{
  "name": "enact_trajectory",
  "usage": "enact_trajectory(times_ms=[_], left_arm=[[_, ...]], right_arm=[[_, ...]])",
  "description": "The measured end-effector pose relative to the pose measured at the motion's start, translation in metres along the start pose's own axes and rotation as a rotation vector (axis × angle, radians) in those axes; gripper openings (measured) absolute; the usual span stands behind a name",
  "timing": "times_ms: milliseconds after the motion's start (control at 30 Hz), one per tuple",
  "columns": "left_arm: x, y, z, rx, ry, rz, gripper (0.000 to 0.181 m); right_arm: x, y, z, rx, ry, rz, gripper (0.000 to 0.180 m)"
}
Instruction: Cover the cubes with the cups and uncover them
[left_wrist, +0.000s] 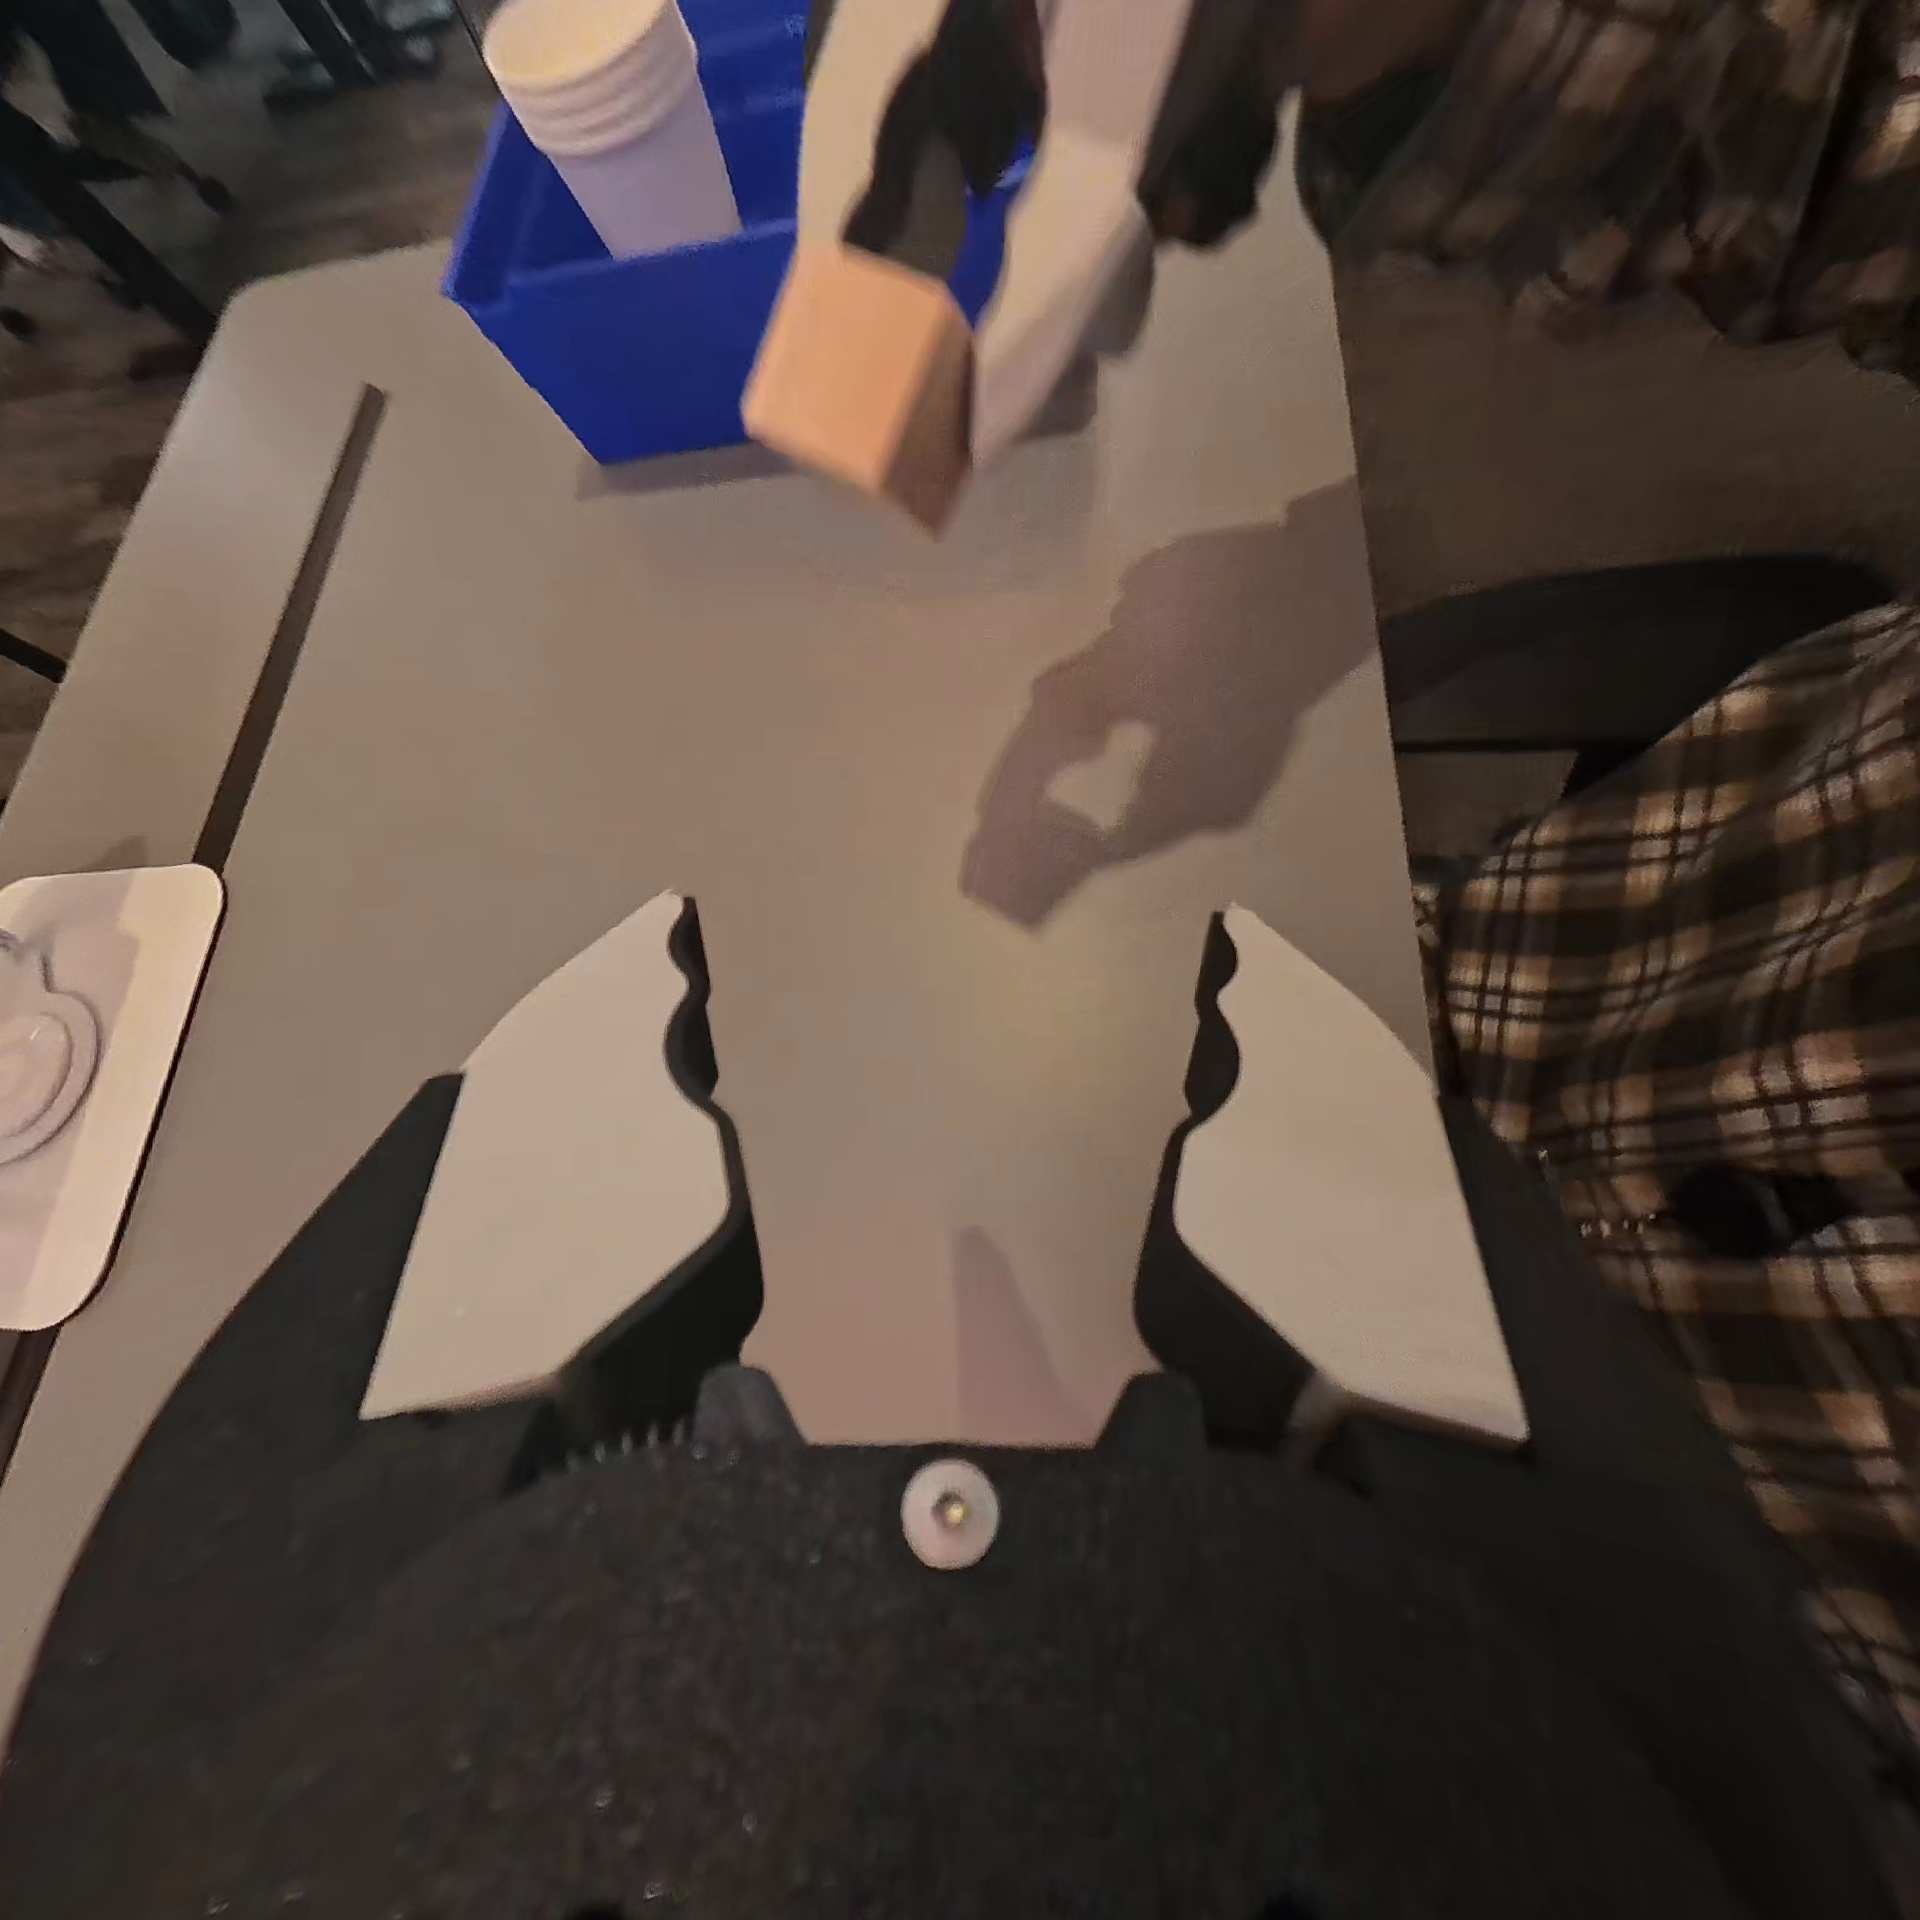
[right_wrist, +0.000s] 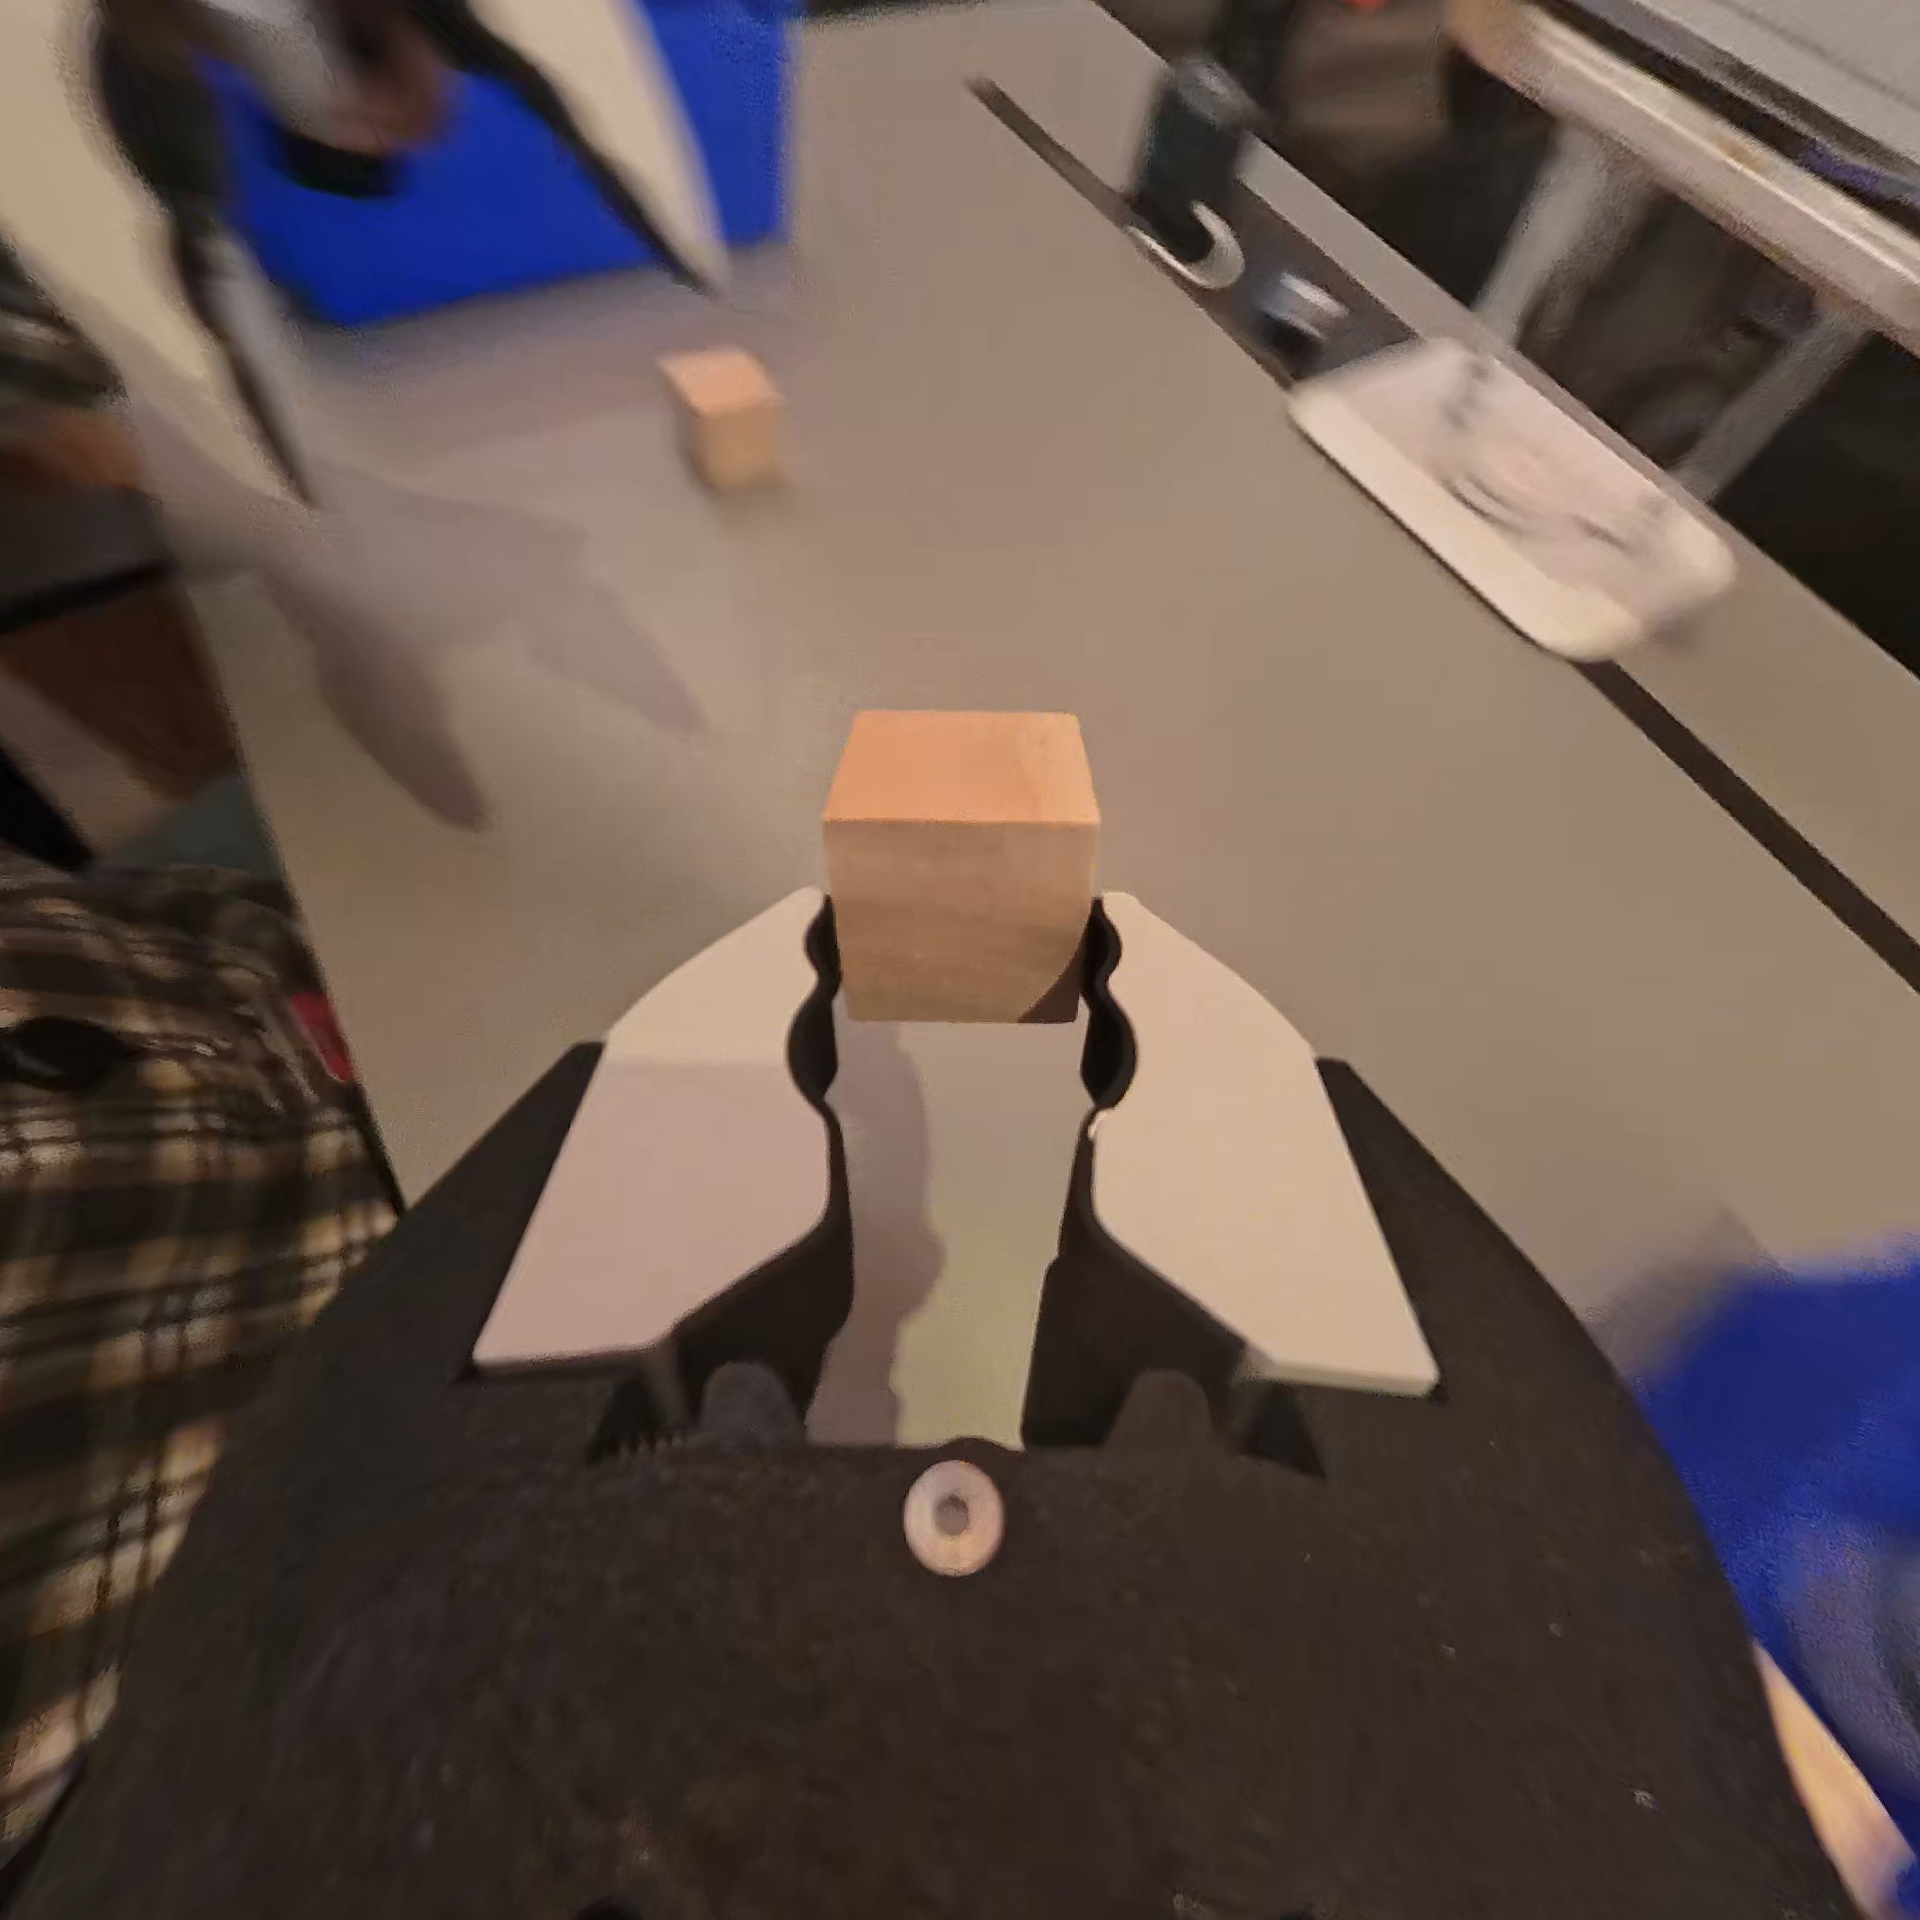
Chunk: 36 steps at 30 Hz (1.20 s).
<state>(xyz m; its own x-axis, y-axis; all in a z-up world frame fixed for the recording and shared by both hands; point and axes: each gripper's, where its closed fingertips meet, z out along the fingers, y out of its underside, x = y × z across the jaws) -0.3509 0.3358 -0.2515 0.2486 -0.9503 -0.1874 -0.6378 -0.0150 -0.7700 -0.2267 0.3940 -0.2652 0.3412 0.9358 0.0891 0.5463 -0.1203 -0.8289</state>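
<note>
Grey table (left_wrist: 644, 727) is the base; everything referenced to the blue bin (left_wrist: 623, 343) at its far end in the left wrist view.

Blue bin: holds a stack of white paper cups (left_wrist: 613, 114), standing tilted in its left part.

Left gripper (left_wrist: 951, 935): over bare table on the near side of the bin, fingers spread wide, nothing between them. In the right wrist view it shows blurred in front of the bin.

Right gripper (right_wrist: 961, 925): fingertips pinch a wooden cube (right_wrist: 961, 873) on its two side faces. In the left wrist view that cube (left_wrist: 862, 395) is in the air, overlapping the bin's near right corner, clear of the table, its shadow falling on the tabletop nearer the camera.

Second wooden cube (right_wrist: 724, 428): sits on the table just short of the bin, in the right wrist view, free of both grippers.

White card with a clear plastic piece (left_wrist: 83, 1081): at the table's left edge, well apart from the bin.

Plaid fabric (left_wrist: 1683, 1039) off the table's right edge.
</note>
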Motion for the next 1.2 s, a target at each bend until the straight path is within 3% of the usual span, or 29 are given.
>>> enact_trajectory(times_ms=[167, 267, 433, 633, 1067, 1200], left_arm=[[0.021, 0.009, -0.014, 0.087, -0.039, -0.013, 0.082], [0.030, 0.018, -0.014, 0.088, -0.038, -0.022, 0.079], [0.033, 0.022, -0.017, 0.055, -0.050, -0.008, 0.079], [0.029, 0.025, -0.022, 0.015, -0.073, 0.020, 0.077], [0.028, 0.033, -0.014, -0.014, -0.062, 0.032, 0.076], [0.023, 0.033, -0.023, 0.017, -0.086, 0.002, 0.076]], right_arm=[[0.115, 0.085, -0.118, -0.352, 0.317, 0.330, 0.044], [0.154, 0.148, -0.157, -0.509, 0.391, 0.605, 0.044], [0.172, 0.227, -0.160, -0.696, 0.394, 0.813, 0.044], [0.177, 0.273, -0.153, -0.813, 0.412, 0.903, 0.044], [0.180, 0.298, -0.141, -0.947, 0.411, 0.920, 0.045], [0.183, 0.294, -0.147, -0.967, 0.452, 0.855, 0.079]])
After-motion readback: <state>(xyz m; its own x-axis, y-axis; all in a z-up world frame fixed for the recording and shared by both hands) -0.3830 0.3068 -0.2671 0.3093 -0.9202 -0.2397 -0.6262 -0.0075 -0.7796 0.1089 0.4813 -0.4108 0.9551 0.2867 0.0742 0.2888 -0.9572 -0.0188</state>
